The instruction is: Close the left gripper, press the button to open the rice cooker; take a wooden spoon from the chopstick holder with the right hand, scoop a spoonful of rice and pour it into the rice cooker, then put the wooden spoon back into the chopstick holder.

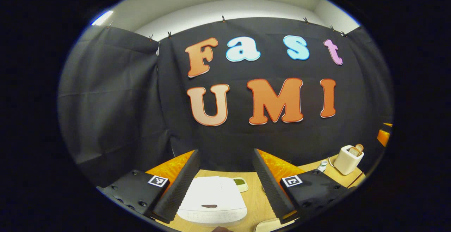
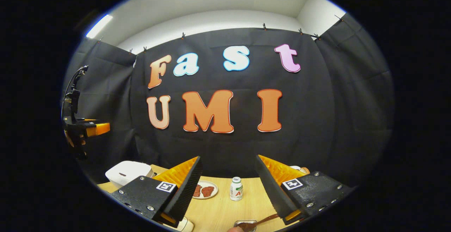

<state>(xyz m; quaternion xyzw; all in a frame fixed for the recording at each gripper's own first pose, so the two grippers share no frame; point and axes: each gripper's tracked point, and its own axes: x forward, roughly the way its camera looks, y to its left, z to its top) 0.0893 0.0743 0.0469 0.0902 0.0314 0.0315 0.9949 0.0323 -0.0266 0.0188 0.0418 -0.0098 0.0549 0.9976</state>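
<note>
The white rice cooker (image 1: 211, 200) sits with its lid down on the wooden table, just below and between the fingers of my left gripper (image 1: 225, 152), which is open and holds nothing. In the right gripper view the rice cooker (image 2: 128, 172) is at the far left, and the left gripper (image 2: 84, 128) hangs above it in a hand. My right gripper (image 2: 228, 158) is open and empty. Below it at the bottom edge stands a small dark holder (image 2: 245, 225), with a wooden spoon handle (image 2: 266, 219) leaning out to the right.
A small dish of something green (image 1: 240, 183) lies behind the cooker. A white toaster with bread (image 1: 348, 158) and a small bottle (image 1: 321, 165) stand at the right. Ahead of the right gripper are a plate of reddish food (image 2: 205, 189) and a small white bottle (image 2: 236, 188).
</note>
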